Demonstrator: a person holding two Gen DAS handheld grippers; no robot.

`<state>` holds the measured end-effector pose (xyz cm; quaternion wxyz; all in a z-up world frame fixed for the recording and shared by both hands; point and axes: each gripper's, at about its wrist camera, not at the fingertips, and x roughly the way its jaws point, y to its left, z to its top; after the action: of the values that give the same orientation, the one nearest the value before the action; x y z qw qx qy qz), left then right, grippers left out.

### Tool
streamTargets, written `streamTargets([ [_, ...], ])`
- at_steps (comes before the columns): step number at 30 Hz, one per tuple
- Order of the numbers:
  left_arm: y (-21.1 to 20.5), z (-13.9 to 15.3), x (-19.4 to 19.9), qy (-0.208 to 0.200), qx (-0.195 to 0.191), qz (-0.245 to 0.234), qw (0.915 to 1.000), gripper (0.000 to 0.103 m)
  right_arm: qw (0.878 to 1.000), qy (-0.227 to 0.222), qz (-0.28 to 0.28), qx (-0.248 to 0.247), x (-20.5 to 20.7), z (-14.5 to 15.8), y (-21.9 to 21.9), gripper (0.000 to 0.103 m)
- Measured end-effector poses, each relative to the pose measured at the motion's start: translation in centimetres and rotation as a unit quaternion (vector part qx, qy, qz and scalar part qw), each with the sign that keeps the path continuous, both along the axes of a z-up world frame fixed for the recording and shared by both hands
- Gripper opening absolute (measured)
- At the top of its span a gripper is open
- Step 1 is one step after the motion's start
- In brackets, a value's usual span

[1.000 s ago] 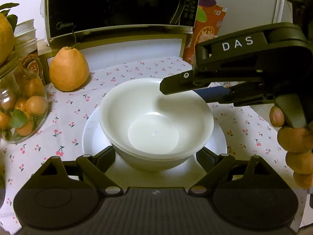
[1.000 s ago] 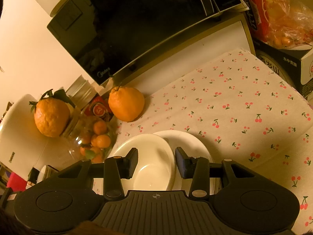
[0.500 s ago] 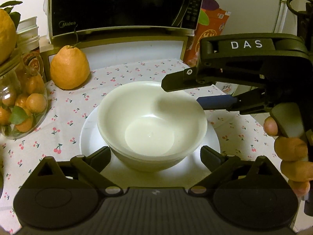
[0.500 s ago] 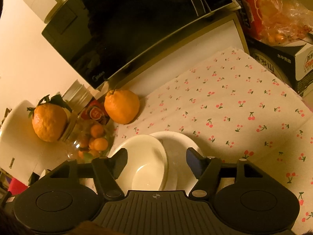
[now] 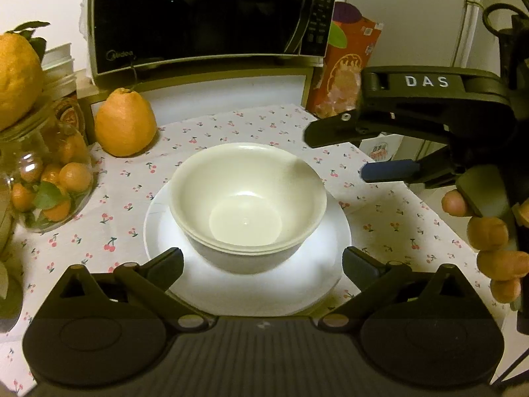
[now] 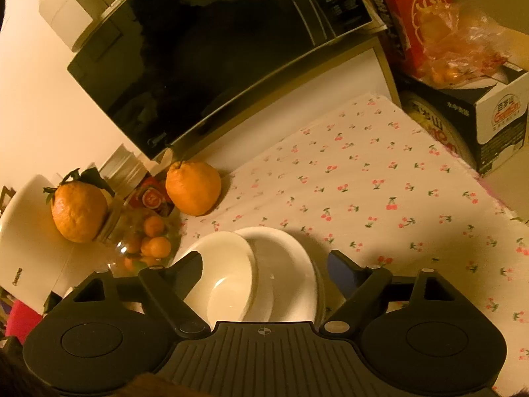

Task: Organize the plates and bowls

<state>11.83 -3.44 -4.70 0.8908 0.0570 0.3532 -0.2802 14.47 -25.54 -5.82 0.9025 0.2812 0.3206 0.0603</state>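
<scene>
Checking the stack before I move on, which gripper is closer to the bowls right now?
Left. The left gripper, jaws opening, straddles the bowls on the plate; the right gripper, also opening, hangs beside their rim.

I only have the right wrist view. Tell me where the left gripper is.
Observer: The left gripper is at the near edge of the plate, jaws opening, pads clear of the bowls.
Operator: Count those bowls for me.
Observer: There are two, nested. A double rim shows on the near side.
Operator: Report my gripper as seen from outside.
Observer: The right gripper hangs to the right of the bowls without touching them, jaws opening, nothing between them.
</scene>
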Motion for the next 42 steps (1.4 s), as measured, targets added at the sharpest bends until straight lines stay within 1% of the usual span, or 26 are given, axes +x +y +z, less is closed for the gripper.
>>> streamTargets([
  [4,0.1,0.6,-0.8,0.001,0.003,0.015,0.9999,0.103,1.0,0.006,-0.001,-0.016,-1.0,0.5,-0.5,0.088],
  [5,0.1,0.8,-1.1,-0.006,0.001,0.016,0.9999,0.103,1.0,0.008,0.0,-0.02,-1.2,0.7,-0.6,0.089],
  [8,0.2,1.3,-1.9,-0.01,0.008,0.03,0.9995,0.103,0.999,0.013,0.002,-0.037,-2.3,1.1,-0.7,0.094],
  [13,0.6,2.0,-3.0,-0.004,0.017,0.058,0.9981,0.103,0.997,0.018,0.013,-0.068,-3.8,2.0,-0.3,0.094],
  [16,1.0,2.3,-3.6,-0.003,0.023,0.079,0.9966,0.103,0.997,0.024,0.021,-0.072,-4.8,2.3,-0.1,0.094],
  [20,1.6,2.9,-4.3,-0.002,0.028,0.104,0.9942,0.103,0.996,0.031,0.032,-0.082,-6.1,2.7,0.5,0.095],
  [24,1.9,3.2,-4.8,0.009,0.03,0.126,0.9916,0.103,0.994,0.032,0.039,-0.098,-7.2,3.0,1.2,0.098],
  [27,2.1,3.3,-5.1,0.018,0.032,0.139,0.9896,0.103,0.993,0.035,0.044,-0.108,-7.8,3.1,1.6,0.099],
  [34,2.1,3.5,-5.6,0.028,0.043,0.169,0.9843,0.103,0.987,0.033,0.06,-0.148,-8.7,2.5,2.6,0.099],
  [38,2.0,3.4,-5.7,0.03,0.066,0.191,0.9789,0.103,0.98,0.04,0.079,-0.178,-8.7,2.1,3.4,0.099],
  [42,1.9,3.3,-5.7,0.031,0.081,0.197,0.9765,0.103,0.979,0.046,0.083,-0.182,-8.6,1.9,3.7,0.099],
])
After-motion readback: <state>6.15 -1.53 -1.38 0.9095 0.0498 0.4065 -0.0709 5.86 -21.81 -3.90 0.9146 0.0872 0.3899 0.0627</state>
